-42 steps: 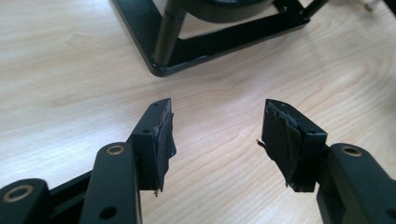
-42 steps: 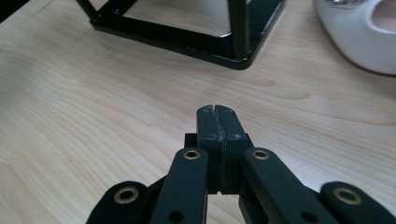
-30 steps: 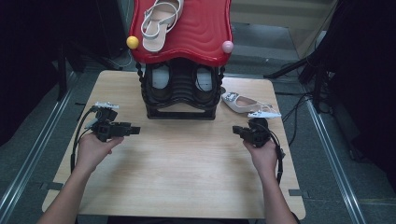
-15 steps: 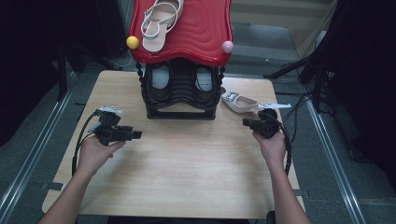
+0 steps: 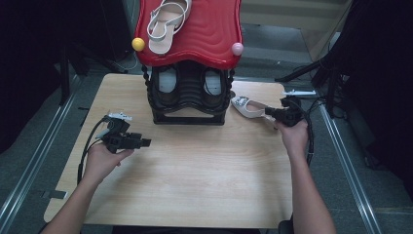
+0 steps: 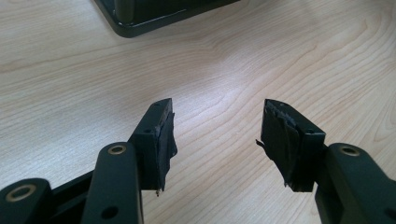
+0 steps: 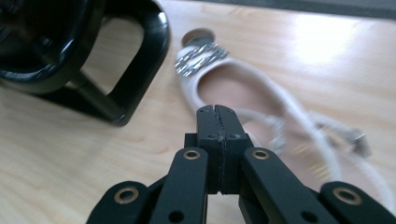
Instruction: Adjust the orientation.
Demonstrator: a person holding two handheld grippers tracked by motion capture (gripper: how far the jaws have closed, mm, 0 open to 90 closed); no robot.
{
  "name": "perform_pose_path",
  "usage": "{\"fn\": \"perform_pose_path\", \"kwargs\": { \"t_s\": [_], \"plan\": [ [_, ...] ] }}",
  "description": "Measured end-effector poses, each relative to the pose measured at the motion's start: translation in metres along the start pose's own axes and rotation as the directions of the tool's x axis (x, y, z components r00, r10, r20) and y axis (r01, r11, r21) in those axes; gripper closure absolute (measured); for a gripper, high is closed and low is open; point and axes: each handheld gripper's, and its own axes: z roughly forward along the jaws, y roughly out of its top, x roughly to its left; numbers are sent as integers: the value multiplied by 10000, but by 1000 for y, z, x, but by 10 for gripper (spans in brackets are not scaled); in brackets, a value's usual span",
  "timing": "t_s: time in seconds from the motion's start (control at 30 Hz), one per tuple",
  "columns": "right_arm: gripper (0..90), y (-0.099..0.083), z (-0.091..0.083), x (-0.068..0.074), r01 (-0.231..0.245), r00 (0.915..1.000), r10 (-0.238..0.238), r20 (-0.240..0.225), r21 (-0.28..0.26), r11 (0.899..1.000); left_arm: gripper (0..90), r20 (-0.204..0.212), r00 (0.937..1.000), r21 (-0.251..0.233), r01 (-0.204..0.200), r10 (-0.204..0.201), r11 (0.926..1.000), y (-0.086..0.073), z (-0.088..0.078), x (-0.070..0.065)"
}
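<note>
Beside the black rack point(image 5: 189, 105), the right claw point(image 7: 217, 112) hovers closed, empty, over the unbranded pale shoe point(image 7: 233, 86).

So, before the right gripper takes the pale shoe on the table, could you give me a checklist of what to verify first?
1. Right gripper jaws open for the grasp: not ok, they are shut with nothing between them.
2. Right gripper at the pale shoe: ok, it points at the shoe from close by.
3. Shoe lies free on the table, beside the black rack: ok.
4. Straps free of the jaws: cannot tell, the straps are blurred.
5. Left gripper out of the way: ok, open, over bare wood.
6. Space on the red shelf beside the other shoe: ok.
</note>
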Motion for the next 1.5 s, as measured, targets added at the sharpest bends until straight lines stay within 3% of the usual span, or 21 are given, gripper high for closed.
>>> {"fn": "perform_pose_path", "kwargs": {
  "t_s": [0.13, 0.2, 0.43, 0.73, 1.03, 1.3, 1.5],
  "plan": [
    [900, 11, 2, -12, -236, 9992, 238, 327, -59, 9997, 448, 31, 10000, 141, -83, 83, 9999, -1, 2, 1],
    [900, 12, 5, -19, -432, 9981, 433, 442, -36, 9991, 452, 213, 9997, -63, -94, 95, 9999, -1, 1, 1],
    [900, 3, 26, -31, -721, 9943, 680, 821, 486, 9962, 453, 208, 9997, -65, -153, 154, 9999, -2, 1, 3],
    [900, -10, 41, -22, -742, 9947, 686, 765, 724, 9946, 453, 201, 9996, 30, -220, 219, 9998, -2, 4, 1],
    [900, -16, 41, -15, -741, 9944, 689, 802, 645, 9952, 453, 193, 9995, -75, -239, 240, 9997, -2, 3, 2],
    [900, -17, 41, 2, -492, 9952, 416, 881, 860, 9951, 453, 174, 9995, -53, -272, 273, 9996, -1, 3, 2],
    [900, -16, 41, 13, -741, 9934, 634, 956, 1130, 9908, 454, 208, 9994, -229, -271, 276, 9994, 0, 3, 2]
  ]
}}
